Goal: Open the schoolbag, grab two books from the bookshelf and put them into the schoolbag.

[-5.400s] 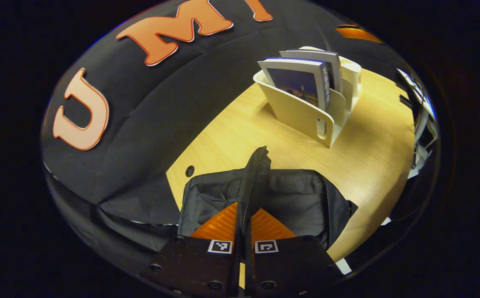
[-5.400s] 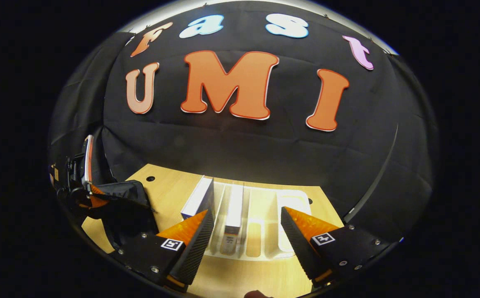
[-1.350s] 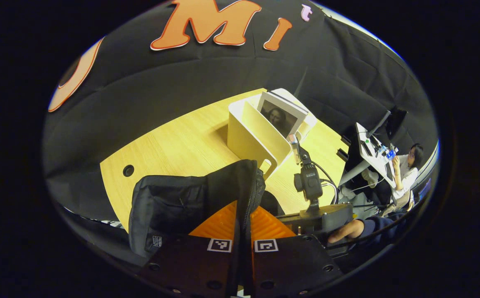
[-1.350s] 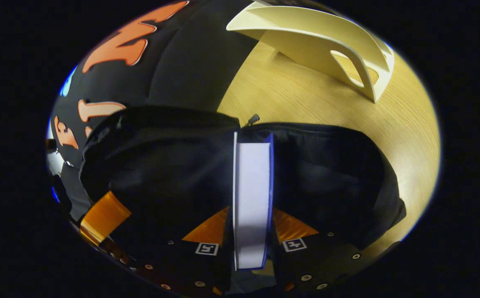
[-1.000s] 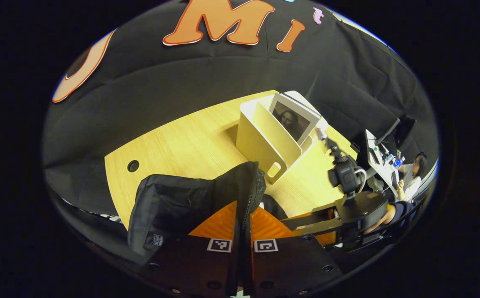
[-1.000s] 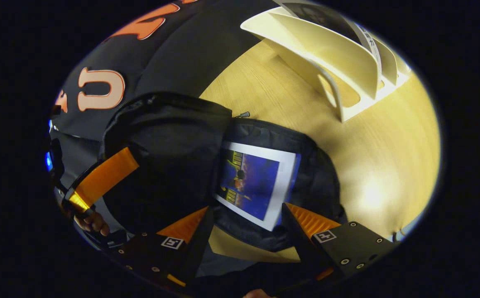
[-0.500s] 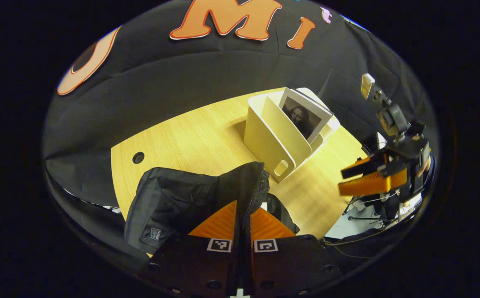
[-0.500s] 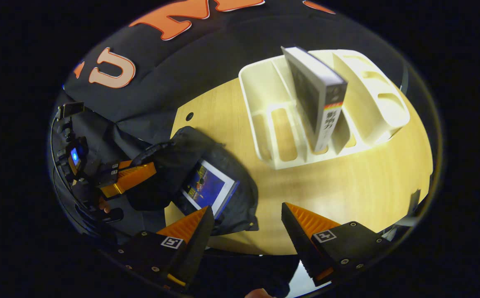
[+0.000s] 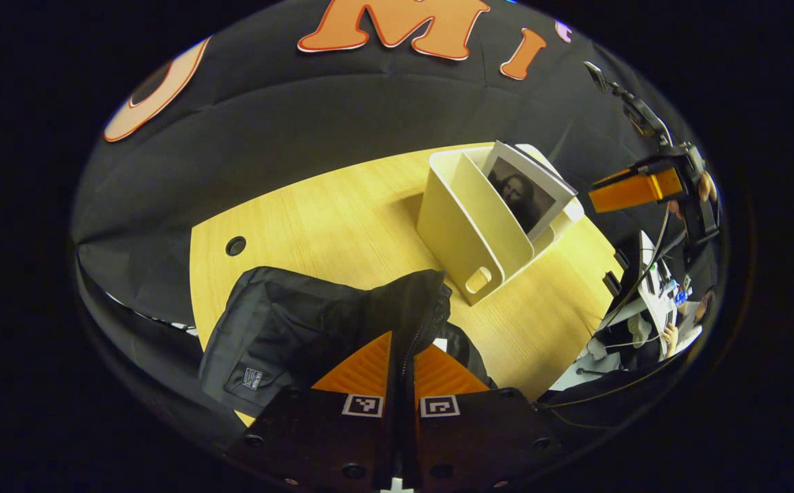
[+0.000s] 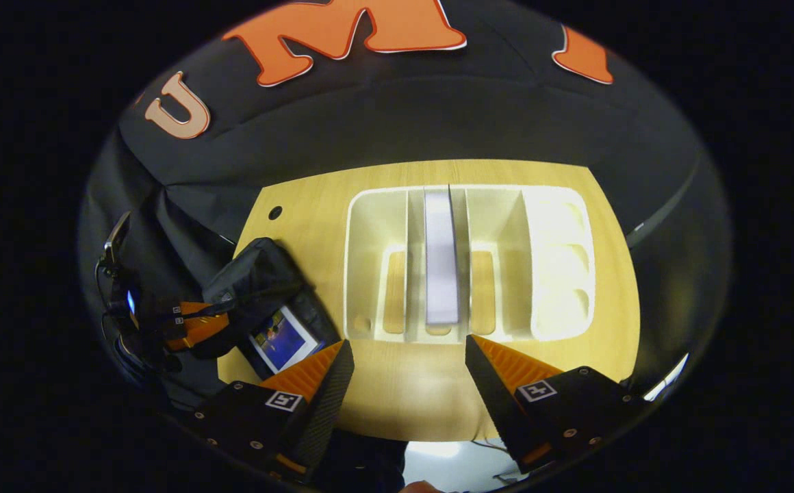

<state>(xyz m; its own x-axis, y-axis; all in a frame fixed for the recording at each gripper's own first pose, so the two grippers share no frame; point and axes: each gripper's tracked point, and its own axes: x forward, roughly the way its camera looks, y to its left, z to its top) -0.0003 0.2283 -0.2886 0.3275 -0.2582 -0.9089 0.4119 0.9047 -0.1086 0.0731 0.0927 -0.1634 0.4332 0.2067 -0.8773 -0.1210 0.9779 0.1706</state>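
Schoolbag [image 9: 315,329] flap of soft black fabric is pinched in the left gripper [image 9: 402,373] jaws; right gripper [image 10: 404,370] jaws gape, slotted cream bookshelf [image 10: 554,274] and book [image 10: 441,267] straight ahead.

On the table [image 10: 411,404], the schoolbag [image 10: 260,281] lies left of the bookshelf [image 10: 369,212]. One book [image 10: 280,340] sits inside the bag; another book [image 10: 440,260] stands in what seems the shelf's second slot from the left.
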